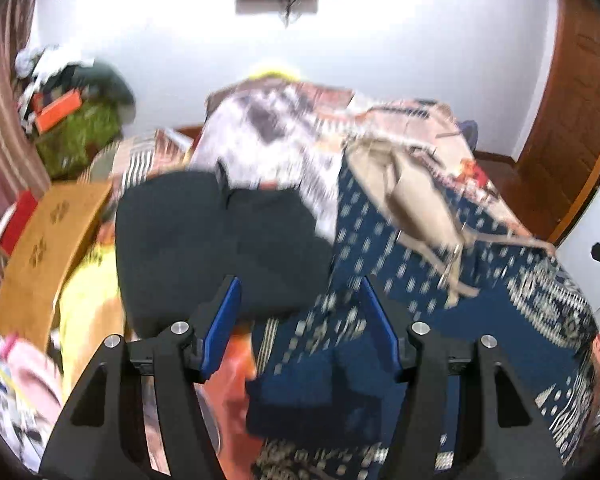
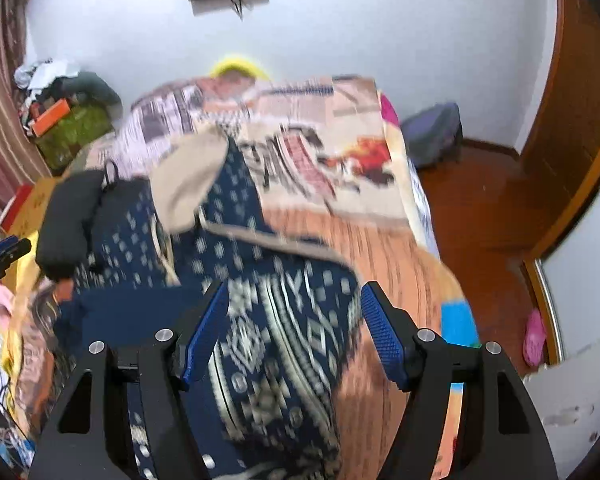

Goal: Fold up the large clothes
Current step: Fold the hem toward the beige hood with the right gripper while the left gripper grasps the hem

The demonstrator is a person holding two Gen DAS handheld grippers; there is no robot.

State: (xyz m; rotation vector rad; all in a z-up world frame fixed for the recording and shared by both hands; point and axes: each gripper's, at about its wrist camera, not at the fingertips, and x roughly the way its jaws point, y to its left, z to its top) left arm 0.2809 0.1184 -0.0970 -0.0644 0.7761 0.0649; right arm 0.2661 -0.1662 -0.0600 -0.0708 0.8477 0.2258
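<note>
Beneath my left gripper (image 1: 300,328) and right gripper (image 2: 292,332), both spread and empty, the navy patterned garment (image 1: 440,280) lies on the bed's printed blanket (image 2: 340,140). I should pinch two matching corners evenly. Farther on lie beige trousers (image 1: 412,200).

Left tongs (image 1: 300,316) and right tongs (image 2: 296,320) angled downward, jaws apart, empty.

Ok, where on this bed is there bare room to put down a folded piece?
The clearest patch is the orange bedspread right of the navy patterned garment, up to the bed's right edge. The left side is crowded: black cushion, brown board, yellow cloth. The beige garment lies across the navy one.
</note>
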